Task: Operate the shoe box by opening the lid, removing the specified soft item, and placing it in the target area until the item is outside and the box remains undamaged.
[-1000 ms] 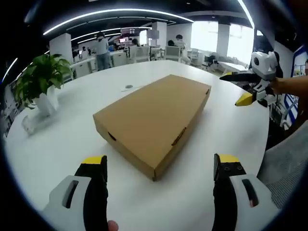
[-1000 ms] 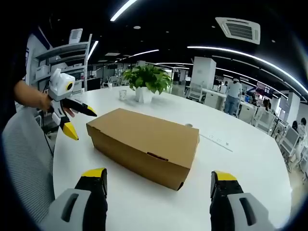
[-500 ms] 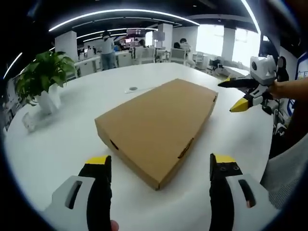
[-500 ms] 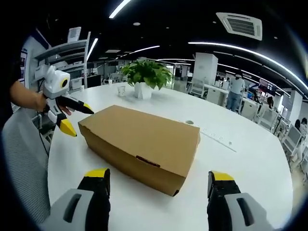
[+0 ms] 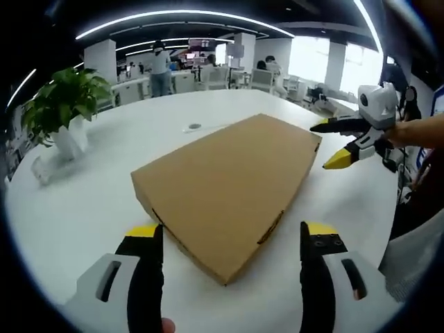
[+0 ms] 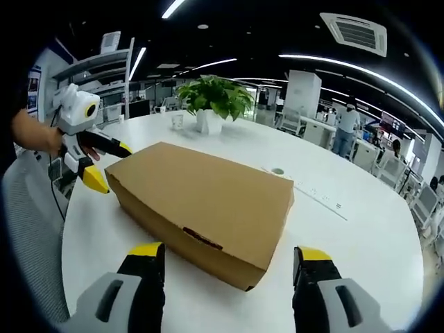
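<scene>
Both grippers had closed in on the shut shoe box [image 5: 229, 187]: left gripper [image 5: 229, 267] and right gripper [image 6: 229, 267], jaws apart, flanked opposite ends, likely readying to lift its lid.

1. This is an open-plan office: rows of desks [image 5: 187, 80] and office chairs [image 6: 424, 201] fill the background, with people [image 5: 161, 62] standing among them.
2. Long strip lights [image 5: 180, 15] run across a dark ceiling that carries an air-conditioning vent [image 6: 354, 31].
3. A potted plant [image 6: 211, 104] stands on the large white bench [image 6: 361, 229].
4. A metal shelf rack [image 6: 97, 76] stands at the side.
5. Bright windows [image 5: 305, 59] line the far wall.
</scene>
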The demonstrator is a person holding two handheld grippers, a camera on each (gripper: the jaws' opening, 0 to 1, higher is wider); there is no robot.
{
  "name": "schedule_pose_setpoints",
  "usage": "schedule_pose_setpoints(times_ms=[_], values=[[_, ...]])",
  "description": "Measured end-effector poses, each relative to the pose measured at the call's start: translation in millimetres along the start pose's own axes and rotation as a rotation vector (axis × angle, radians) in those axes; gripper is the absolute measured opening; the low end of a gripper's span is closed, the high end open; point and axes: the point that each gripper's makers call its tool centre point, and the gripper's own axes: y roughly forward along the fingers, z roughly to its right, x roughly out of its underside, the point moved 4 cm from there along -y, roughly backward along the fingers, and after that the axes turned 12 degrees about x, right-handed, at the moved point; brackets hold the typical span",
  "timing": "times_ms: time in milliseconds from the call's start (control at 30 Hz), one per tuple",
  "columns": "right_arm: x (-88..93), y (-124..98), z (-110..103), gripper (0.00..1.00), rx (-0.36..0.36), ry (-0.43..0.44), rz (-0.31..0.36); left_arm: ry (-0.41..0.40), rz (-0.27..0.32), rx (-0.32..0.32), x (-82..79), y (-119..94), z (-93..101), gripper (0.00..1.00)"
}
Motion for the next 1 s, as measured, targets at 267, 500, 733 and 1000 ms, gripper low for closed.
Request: schedule_pose_setpoints(times_ms=[267,500,733,1000], values=[[-0.7,12.7,-7.0,0.72,-0.014,0.005,-0.015,-0.031,-0.011,-0.041,5.9,6.3,-4.9,0.78],[-0.9,16.9,-10.4,0.7,-0.018,0.017,-0.01,-0.039,0.008,-0.07,5.8,6.3,-6.6,0.74],[-1.1,16.3,-12.4,0.71,-0.009,0.029,-0.013,-0.034,0.006,-0.074,5.6,7.0,-7.6,0.73],[-0.6,13.0,-16.1,0.7,0.011,0.045,-0.007,-0.025,0.001,-0.057,6.4,6.1,-9.9,0.71]])
